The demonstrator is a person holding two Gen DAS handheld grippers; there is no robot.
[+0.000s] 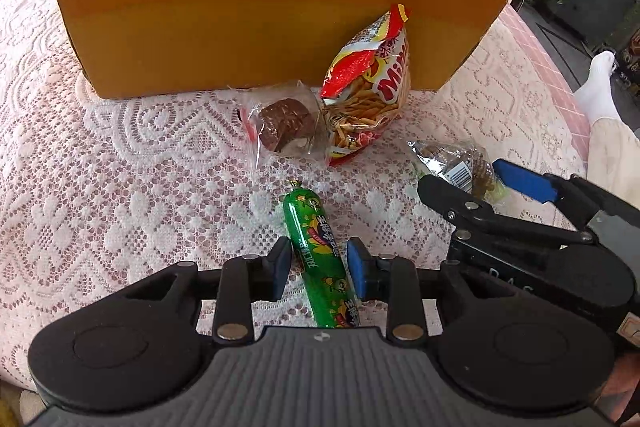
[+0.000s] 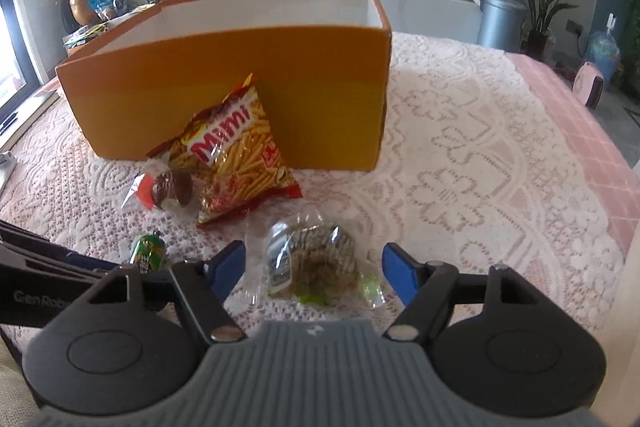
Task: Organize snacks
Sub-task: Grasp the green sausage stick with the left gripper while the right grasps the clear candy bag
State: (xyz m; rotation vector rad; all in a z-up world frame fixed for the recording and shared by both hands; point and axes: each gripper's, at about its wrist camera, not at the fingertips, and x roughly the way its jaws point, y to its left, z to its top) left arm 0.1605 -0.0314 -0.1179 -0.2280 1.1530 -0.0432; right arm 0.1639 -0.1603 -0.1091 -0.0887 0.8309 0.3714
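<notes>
Green sausage lying between left gripper pads, untouched; right gripper spread around wrapped cookie, both near orange box.

- The left claw points steeply down at the bed, its blue pads a little apart, one on each side of a green sausage stick; whether they press on it cannot be told.
- The right claw tilts down beside the left one, toward the bed's right edge, its jaws wide apart around a clear-wrapped snack and not touching it.
- A white sleeve shows at the bed's right edge.
</notes>
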